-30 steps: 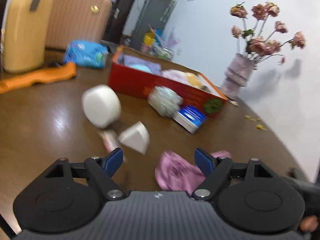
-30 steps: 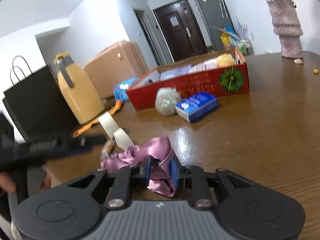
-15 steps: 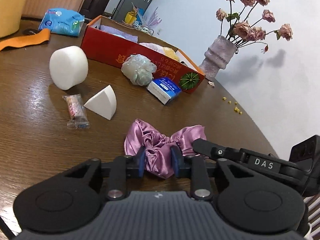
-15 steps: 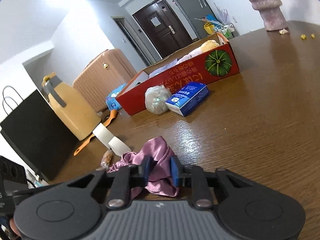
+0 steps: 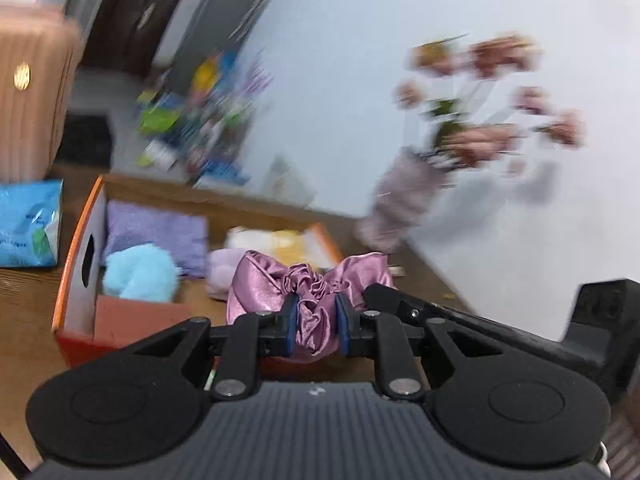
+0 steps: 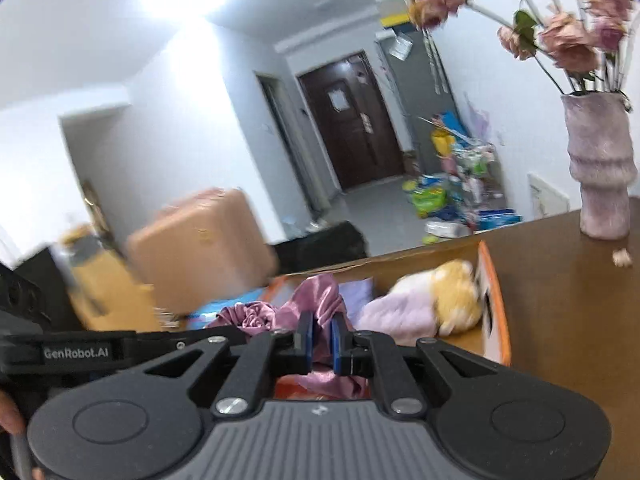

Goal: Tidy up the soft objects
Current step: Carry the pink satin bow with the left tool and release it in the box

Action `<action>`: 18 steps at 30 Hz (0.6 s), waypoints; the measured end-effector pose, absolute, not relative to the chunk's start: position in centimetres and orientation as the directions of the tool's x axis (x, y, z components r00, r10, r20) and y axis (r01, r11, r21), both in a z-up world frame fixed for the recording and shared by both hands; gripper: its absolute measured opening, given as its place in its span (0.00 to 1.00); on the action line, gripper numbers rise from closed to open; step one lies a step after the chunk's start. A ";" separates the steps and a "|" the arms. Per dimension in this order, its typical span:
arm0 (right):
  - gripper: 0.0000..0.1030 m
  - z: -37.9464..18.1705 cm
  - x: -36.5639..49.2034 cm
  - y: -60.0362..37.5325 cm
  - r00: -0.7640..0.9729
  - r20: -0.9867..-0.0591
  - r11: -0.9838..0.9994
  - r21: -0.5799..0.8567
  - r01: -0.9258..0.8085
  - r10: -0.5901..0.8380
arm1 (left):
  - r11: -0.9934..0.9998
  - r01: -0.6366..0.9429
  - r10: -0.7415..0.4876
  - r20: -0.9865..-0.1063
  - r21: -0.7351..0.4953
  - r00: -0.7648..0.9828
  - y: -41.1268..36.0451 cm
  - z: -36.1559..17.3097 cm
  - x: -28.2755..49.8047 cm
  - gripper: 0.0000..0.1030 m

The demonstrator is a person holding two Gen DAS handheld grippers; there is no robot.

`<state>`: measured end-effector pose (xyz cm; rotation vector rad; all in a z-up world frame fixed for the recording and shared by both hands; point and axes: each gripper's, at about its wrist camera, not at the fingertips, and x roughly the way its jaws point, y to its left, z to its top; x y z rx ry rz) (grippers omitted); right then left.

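Note:
A pink satin scrunchie bow [image 5: 256, 284] is held in the air between both grippers, above the near edge of the red cardboard box [image 5: 80, 304]. My left gripper [image 5: 316, 324] is shut on its middle. My right gripper [image 6: 322, 338] is shut on one end of the scrunchie bow [image 6: 316, 292]; its body shows at the right of the left wrist view. The red box [image 6: 496, 308] holds a purple cloth [image 5: 156, 228], a light blue fluffy thing [image 5: 136, 272], a lilac plush [image 6: 396, 316] and a yellow plush [image 6: 456, 292].
A vase of dried pink flowers [image 6: 600, 172] stands on the brown wooden table [image 6: 560, 320] to the right of the box. A blue tissue pack [image 5: 28, 224] lies left of the box. A pink suitcase [image 6: 200, 244] stands behind the table.
Both grippers have lifted the scrunchie bow off the table and carried it forward to above the red box. The left gripper, open one second ago, is shut on it.

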<state>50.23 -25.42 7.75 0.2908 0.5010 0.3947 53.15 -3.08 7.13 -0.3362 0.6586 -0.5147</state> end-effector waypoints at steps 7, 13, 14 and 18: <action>0.10 2.2 58.8 -23.0 0.702 -0.615 0.929 0.309 -0.206 0.360 | 0.920 0.280 -0.392 -0.697 -0.276 0.601 -5.9 1.1 59.9 0.22; 0.17 -0.1 60.2 -22.1 0.642 -0.667 0.923 0.329 -0.201 0.378 | 0.922 0.313 -0.378 -0.700 -0.227 0.606 -5.3 -0.2 58.6 0.45; 0.18 0.0 60.3 -22.2 0.639 -0.669 0.921 0.336 -0.196 0.380 | 0.921 0.307 -0.384 -0.698 -0.240 0.605 -5.0 0.0 58.6 0.46; 0.36 1.7 59.2 -22.9 0.651 -0.648 0.913 0.358 -0.197 0.395 | 0.921 0.316 -0.384 -0.664 -0.228 0.642 -4.2 2.5 57.4 0.47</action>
